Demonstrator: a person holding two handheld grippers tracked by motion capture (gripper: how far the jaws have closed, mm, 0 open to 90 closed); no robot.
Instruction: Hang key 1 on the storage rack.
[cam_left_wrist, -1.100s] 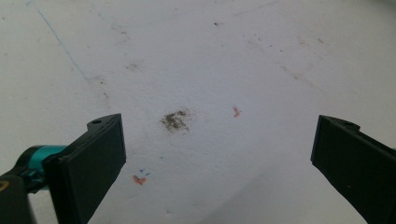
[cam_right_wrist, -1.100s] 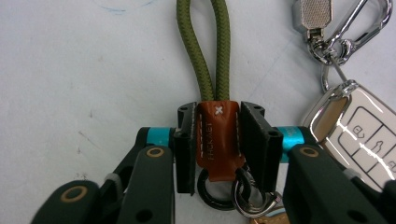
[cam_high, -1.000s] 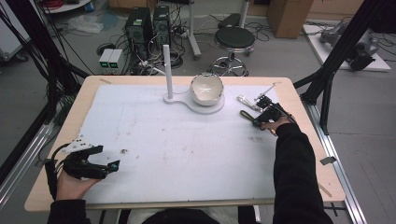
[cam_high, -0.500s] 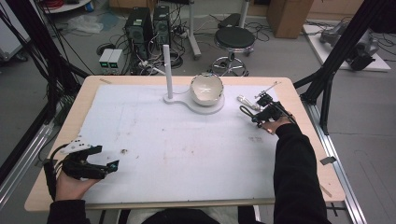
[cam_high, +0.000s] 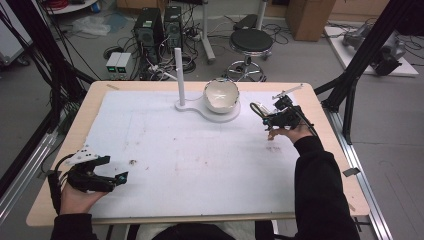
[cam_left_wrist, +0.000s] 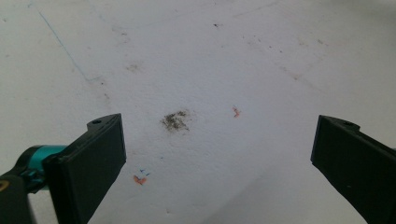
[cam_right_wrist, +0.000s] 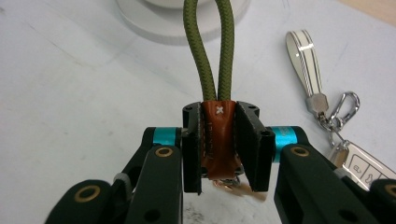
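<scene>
The right gripper (cam_right_wrist: 219, 144) is clamped on a brown leather tab (cam_right_wrist: 218, 140), its two black jaws pressing the tab from either side, with a white stitched cross showing at the tab's top edge between them. From that tab a loop of green cord (cam_right_wrist: 208, 46) rises straight out past the jaw tips, its two strands running side by side toward the white stand (cam_right_wrist: 154, 25) beyond. Some coppery metal shows just under the tab, below the jaws, too hidden to make out. To the right of the jaws, lying on the white table cover (cam_right_wrist: 70, 84), is a second key set: a white strap with dark stripes (cam_right_wrist: 304, 51), a metal clip (cam_right_wrist: 343, 109) and a white car key (cam_right_wrist: 362, 168), near the gripper but apart from it. In the high view the right gripper (cam_high: 274, 117) sits at the far right of the table (cam_high: 310, 97), just right of the bowl (cam_high: 220, 94) on the stand and its upright post (cam_high: 179, 75). The left gripper (cam_high: 100, 177) rests in the person's hand at the near left corner, well apart; its jaws stand wide with nothing between them, over a dark smudge (cam_left_wrist: 175, 121) on the cover.
</scene>
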